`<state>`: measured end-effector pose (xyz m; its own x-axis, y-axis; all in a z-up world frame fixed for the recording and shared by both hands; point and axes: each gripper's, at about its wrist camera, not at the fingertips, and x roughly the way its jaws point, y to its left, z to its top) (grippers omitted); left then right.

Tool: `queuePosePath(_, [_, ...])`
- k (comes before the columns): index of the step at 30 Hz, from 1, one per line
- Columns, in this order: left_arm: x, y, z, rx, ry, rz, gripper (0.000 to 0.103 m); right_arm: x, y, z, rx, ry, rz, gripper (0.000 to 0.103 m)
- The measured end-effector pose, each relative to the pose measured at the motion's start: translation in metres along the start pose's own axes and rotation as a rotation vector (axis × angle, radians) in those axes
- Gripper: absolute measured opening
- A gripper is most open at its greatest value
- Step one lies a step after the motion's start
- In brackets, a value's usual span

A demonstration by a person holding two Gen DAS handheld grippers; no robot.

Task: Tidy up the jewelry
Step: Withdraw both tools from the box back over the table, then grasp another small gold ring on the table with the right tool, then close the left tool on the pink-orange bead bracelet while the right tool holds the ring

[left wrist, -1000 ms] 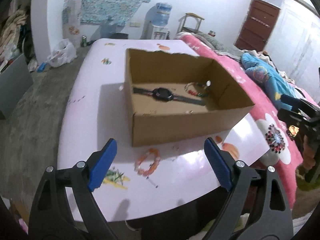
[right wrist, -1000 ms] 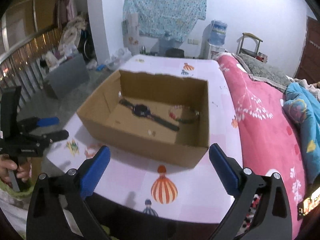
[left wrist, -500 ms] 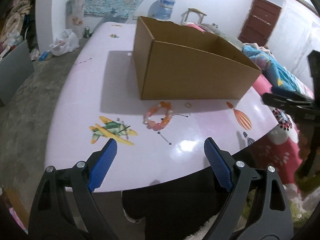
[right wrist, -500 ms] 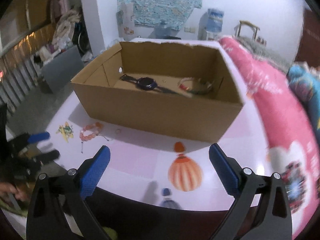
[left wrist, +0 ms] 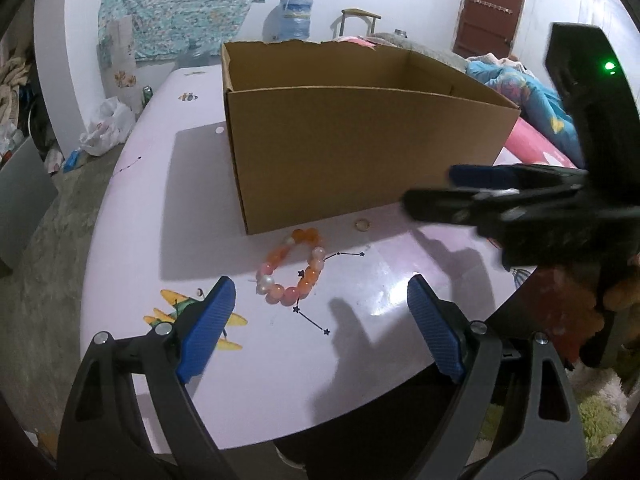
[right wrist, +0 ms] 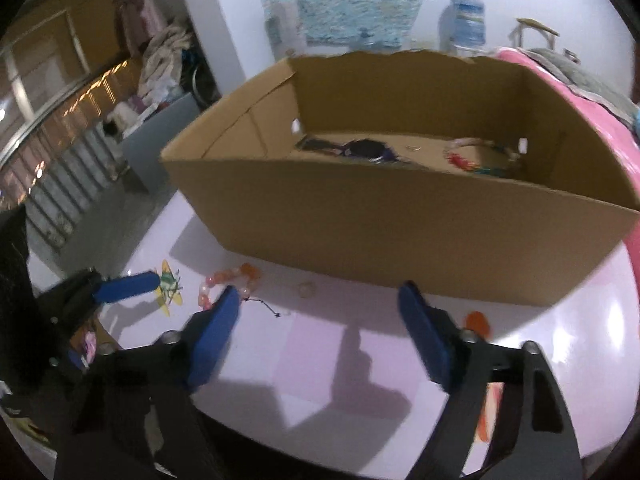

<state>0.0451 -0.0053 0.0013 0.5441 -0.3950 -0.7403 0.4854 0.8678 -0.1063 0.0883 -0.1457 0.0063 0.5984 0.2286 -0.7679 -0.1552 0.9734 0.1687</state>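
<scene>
L gripper [left wrist: 318, 312]: jaws wide, nothing between the pads, hanging above the near table edge. Bead bracelet [left wrist: 292, 267] lies flat on the pink table [left wrist: 132, 216], just near of the cardboard box [left wrist: 360, 152], a bit far of your L pads. Small ring [left wrist: 362, 224] sits to its right, close to the box wall, apart from the beads.

R gripper [right wrist: 318, 328]: jaws closing, nothing between them; ring [right wrist: 306, 289] is on the table ahead of the gap, not yet inside it.

Inside box: watch [right wrist: 366, 150] and a second bracelet [right wrist: 476, 156] already in.

Step, as I read it: L takes bracelet, R takes ring.
- L: straddle one side of the bead loop, not the whole loop.
- R: ring is thin and flat, likely to skid. Get pad tips down to the table on both sides before closing further.
- Keep the 2 grippers apart; they're near each other at the box front.
</scene>
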Motion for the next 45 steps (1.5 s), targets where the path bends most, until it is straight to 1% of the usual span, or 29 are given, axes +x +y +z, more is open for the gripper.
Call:
queuePosePath(1, [0.001,0.001,0.001,0.0,0.0,0.004,0.084,0.005,0.003,0.0,-0.012,0.007,-0.003,0.069])
queuePosePath(3, [0.002,0.003,0.001,0.001,0.002,0.012,0.084,0.015,0.008,-0.001,-0.031,0.017,0.002,0.059])
queuePosePath(4, [0.003,0.005,0.001,-0.001,0.003,0.019,0.084,0.019,0.01,-0.002,-0.036,0.018,-0.001,0.057])
queuePosePath(6, [0.001,0.008,0.0,0.0,0.002,0.024,0.084,0.026,0.014,-0.002,-0.055,0.02,-0.01,0.048])
queuePosePath(8, [0.001,0.011,0.0,0.0,0.001,0.03,0.084,0.031,0.017,-0.003,-0.067,0.023,-0.027,0.043])
queuePosePath(9, [0.002,0.011,0.0,0.001,0.0,0.032,0.084,0.034,0.018,-0.003,-0.074,0.028,-0.032,0.038])
queuePosePath(15, [0.003,0.012,0.001,0.0,0.0,0.039,0.084,0.045,0.022,-0.005,-0.092,0.055,-0.059,0.025])
queuePosePath(19, [0.004,0.012,0.001,0.003,0.002,0.042,0.084,0.045,0.025,-0.006,-0.114,0.048,-0.072,0.024])
queuePosePath(22, [0.004,0.011,0.001,0.009,-0.002,0.045,0.084,0.046,0.025,-0.004,-0.11,0.047,-0.073,0.015])
queuePosePath(23, [0.004,0.011,0.001,0.014,-0.003,0.048,0.084,0.047,0.023,-0.004,-0.104,0.049,-0.066,0.011])
queuePosePath(25, [0.004,0.01,0.002,0.019,-0.007,0.047,0.084,0.048,0.022,-0.003,-0.098,0.054,-0.056,0.011])
queuePosePath(29, [0.006,0.008,0.003,0.025,-0.009,0.044,0.084,0.046,0.017,-0.003,-0.089,0.056,-0.065,0.011])
queuePosePath(33, [0.009,0.005,0.006,0.032,-0.001,0.048,0.078,0.041,0.007,-0.003,-0.046,0.062,-0.086,0.011])
queuePosePath(35, [0.014,0.002,0.01,0.037,0.017,0.064,0.073,0.035,-0.005,-0.007,-0.019,0.065,-0.105,0.011])
queuePosePath(38, [0.021,-0.001,0.019,0.039,0.053,0.092,0.07,0.029,-0.018,-0.012,0.017,0.068,-0.13,0.011])
queuePosePath(43, [0.026,-0.005,0.03,0.016,0.094,0.08,0.065,0.021,-0.038,-0.018,0.08,0.065,-0.162,0.011])
queuePosePath(45, [0.028,-0.007,0.032,0.013,0.108,0.073,0.061,0.021,-0.041,-0.019,0.089,0.062,-0.168,0.011])
